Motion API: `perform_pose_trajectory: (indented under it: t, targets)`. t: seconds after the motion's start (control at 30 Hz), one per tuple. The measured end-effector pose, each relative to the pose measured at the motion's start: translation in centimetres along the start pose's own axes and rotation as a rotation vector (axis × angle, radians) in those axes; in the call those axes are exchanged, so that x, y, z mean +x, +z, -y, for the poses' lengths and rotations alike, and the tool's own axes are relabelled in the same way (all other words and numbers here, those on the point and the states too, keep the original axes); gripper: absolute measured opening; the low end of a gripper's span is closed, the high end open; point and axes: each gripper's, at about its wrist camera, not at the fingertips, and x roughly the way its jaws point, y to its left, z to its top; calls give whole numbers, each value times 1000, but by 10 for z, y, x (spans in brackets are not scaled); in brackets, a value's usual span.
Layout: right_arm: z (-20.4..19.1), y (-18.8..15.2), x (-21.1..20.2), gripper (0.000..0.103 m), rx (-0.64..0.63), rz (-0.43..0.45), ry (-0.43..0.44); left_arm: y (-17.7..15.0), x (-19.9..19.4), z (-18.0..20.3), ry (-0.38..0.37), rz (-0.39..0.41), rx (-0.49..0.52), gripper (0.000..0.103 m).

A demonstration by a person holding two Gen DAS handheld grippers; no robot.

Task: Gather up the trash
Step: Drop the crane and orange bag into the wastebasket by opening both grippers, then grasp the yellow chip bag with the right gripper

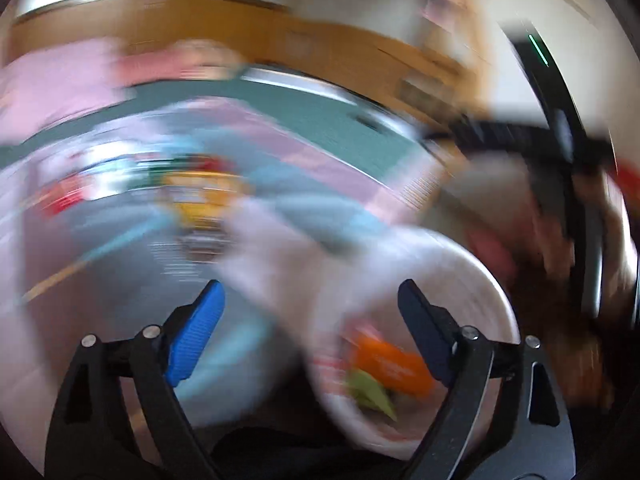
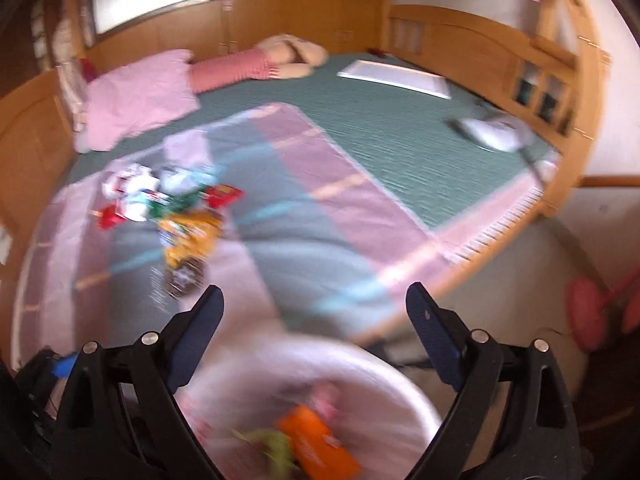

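Closest to you, both grippers are wide open with nothing between the fingers: the left gripper (image 1: 310,308) and the right gripper (image 2: 314,312) each hang over the white bin (image 2: 404,384), which sits right under them beside the bed. There's already an orange wrapper (image 2: 316,444) and something green (image 2: 276,448) lying in the bin, so some of the job looks done. The left view is badly smeared, so don't trust it for fine detail. Further out, on the striped blanket (image 2: 340,216), the rest of the trash is piled up: a dark packet (image 2: 184,276) nearest you, then a yellow snack bag (image 2: 192,232), then a red wrapper (image 2: 222,195) and crumpled white paper (image 2: 132,192) behind it. My guess is all of that is featherlight, crinkly and a bit slippery, and the soft blanket underneath will give when you press down. I'd pinch each piece on a raised crease or a bunched edge, not flat across the middle, since thin foil tends to slide out or just get pushed into the bedding. Way back there's a pink pillow (image 2: 136,100) and a stuffed toy (image 2: 280,58), which I'd leave alone.
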Motion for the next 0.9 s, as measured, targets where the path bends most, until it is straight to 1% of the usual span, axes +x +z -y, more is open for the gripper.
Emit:
perform_pose_trajectory:
  t: [0.03, 0.07, 0.1, 0.13, 0.17, 0.2, 0.27, 0.3, 0.33, 0.37, 0.4, 0.43, 0.47, 0.5, 0.53, 0.57, 0.67, 0.73, 0.77, 0.83, 0.87, 0.9]
  targets:
    - [-19, 10, 19, 91, -4, -11, 49, 7, -11, -27, 94, 34, -79, 90]
    - [-33, 17, 35, 91, 1, -31, 96, 10, -25, -57, 208, 74, -169, 90]
    - [-50, 26, 59, 91, 20, -65, 142, 11, -35, -76, 279, 94, -223, 90]
    - [-65, 35, 84, 91, 35, -92, 149, 9, -47, -98, 359, 117, -296, 90]
    - [-76, 42, 104, 90, 31, -103, 133, 6, -56, -116, 410, 131, -364, 90]
    - [-89, 50, 127, 90, 21, -107, 99, -1, -69, -141, 448, 143, -480, 91]
    - [-103, 60, 170, 90, 27, -134, 21, -11, -79, -166, 450, 147, -612, 91]
    - [-104, 63, 194, 90, 55, -178, -13, -19, -84, -179, 460, 146, -681, 91]
    - [-101, 61, 217, 90, 108, -235, -27, -23, -87, -185, 473, 143, -702, 91]
    - [-97, 57, 231, 90, 161, -275, -16, -27, -88, -192, 501, 124, -724, 91]
    - [-92, 52, 245, 90, 229, -314, 17, -31, -89, -197, 520, 107, -741, 92]
    - [-90, 46, 254, 87, 281, -345, 51, -35, -93, -203, 525, 98, -762, 92]
    - [-92, 39, 259, 72, 310, -366, 97, -38, -93, -210, 524, 91, -792, 92]
    - [-98, 35, 260, 61, 313, -374, 138, -41, -94, -216, 520, 85, -818, 92]
    - [-106, 31, 258, 54, 297, -386, 184, -43, -93, -218, 518, 81, -835, 92]
    - [-118, 26, 253, 49, 258, -393, 216, -44, -93, -221, 516, 77, -853, 92]
    - [-152, 15, 233, 43, 157, -413, 338, -52, -91, -226, 510, 69, -898, 92]
    - [-181, 1, 219, 42, 94, -456, 469, -50, -91, -230, 520, 68, -905, 92]
    - [-198, -6, 213, 41, 62, -490, 553, -52, -95, -228, 523, 73, -911, 92]
    - [-230, -18, 201, 41, -6, -546, 687, -56, -100, -229, 528, 90, -935, 92]
    - [-244, -22, 194, 42, -51, -561, 724, -57, -103, -230, 531, 96, -945, 92]
    - [-258, -25, 186, 46, -106, -564, 751, -59, -104, -230, 535, 100, -954, 92]
